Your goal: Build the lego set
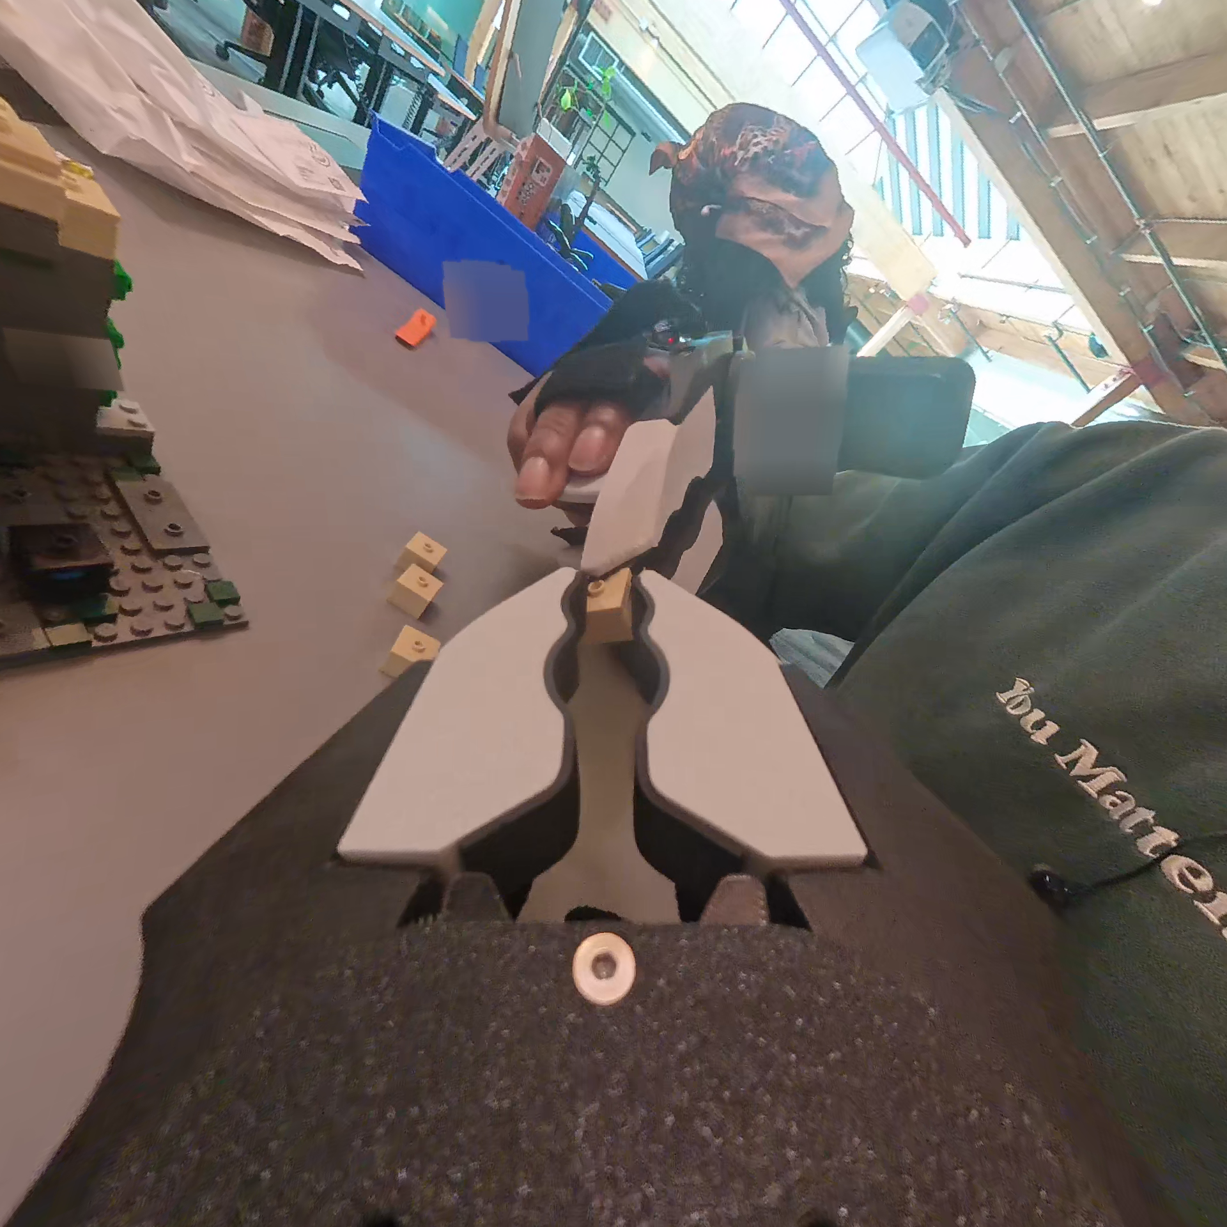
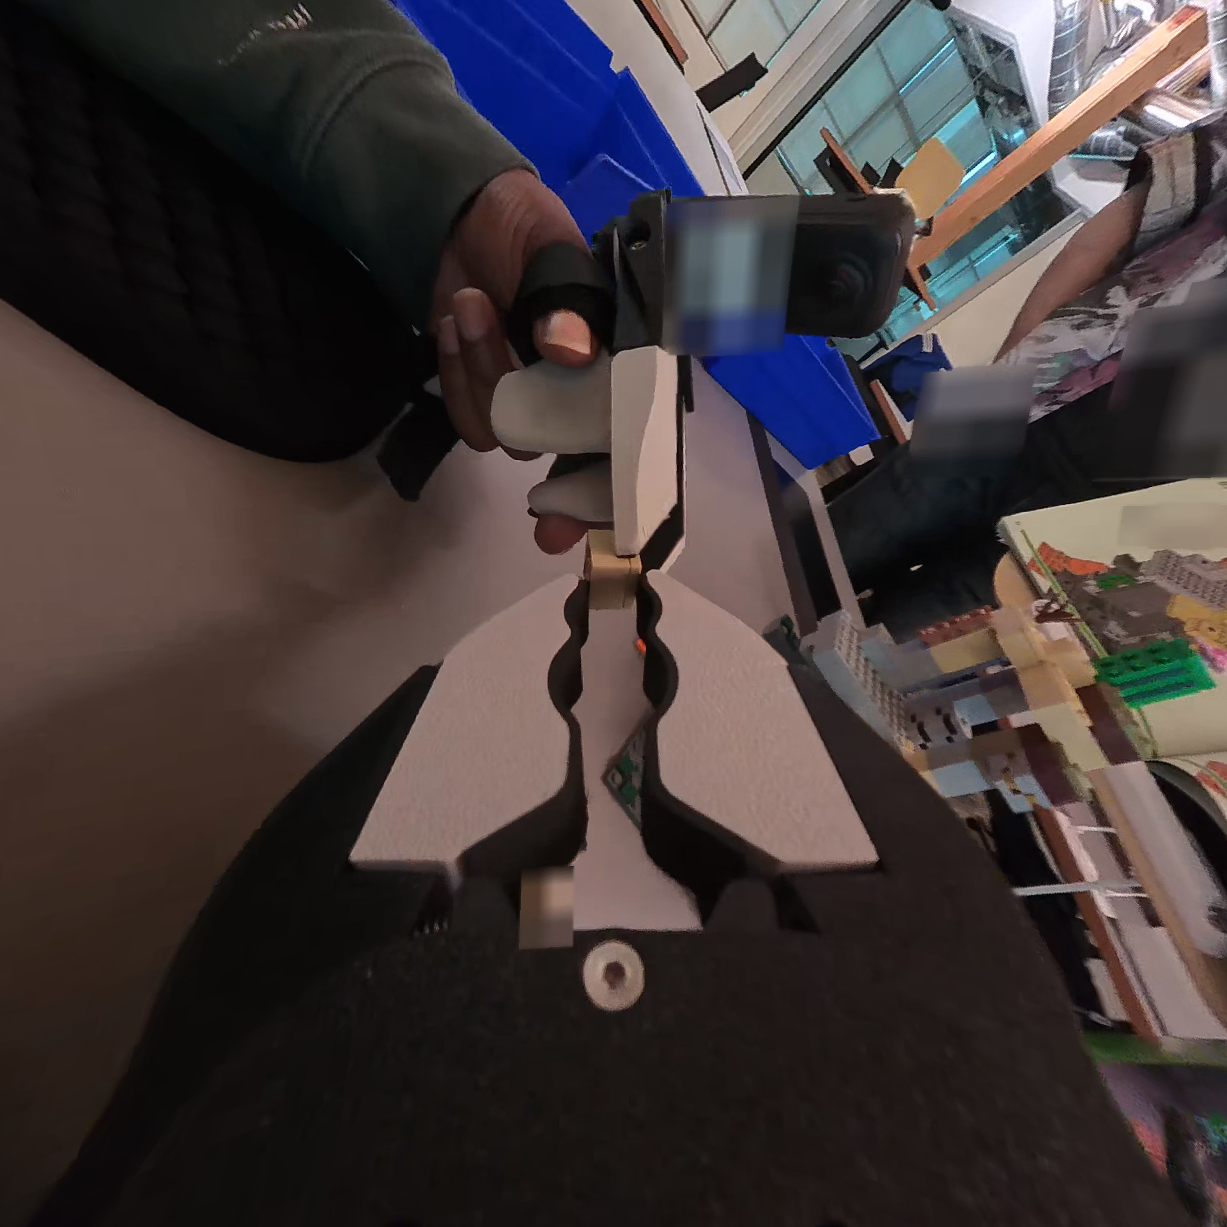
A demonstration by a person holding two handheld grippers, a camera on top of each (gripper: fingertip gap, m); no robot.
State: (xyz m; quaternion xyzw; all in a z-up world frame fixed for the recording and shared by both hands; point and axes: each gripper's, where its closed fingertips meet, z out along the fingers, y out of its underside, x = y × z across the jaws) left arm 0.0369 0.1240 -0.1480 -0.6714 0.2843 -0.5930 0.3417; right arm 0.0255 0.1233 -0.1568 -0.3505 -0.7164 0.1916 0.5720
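In the left wrist view my left gripper (image 1: 605, 591) is shut on a small tan brick (image 1: 607, 617), held above the grey table. My right gripper (image 1: 624, 524) comes down from above, and its tip touches the top of that brick. In the right wrist view my right gripper (image 2: 611, 587) is shut on a tan brick (image 2: 611, 584). The left gripper (image 2: 641, 465) meets it from above, with a second tan piece (image 2: 599, 548) just behind its tip. I cannot tell whether the two pieces are joined. The lego build (image 1: 99, 564) stands at the left on its studded baseplate.
Three loose tan bricks (image 1: 417, 591) lie on the table (image 1: 299, 431) beside the baseplate. An orange piece (image 1: 416, 327) lies farther off near a blue bin (image 1: 465, 219) and papers (image 1: 199, 133). The build (image 2: 929, 697) and an instruction booklet (image 2: 1129, 597) are at the right. A person stands behind.
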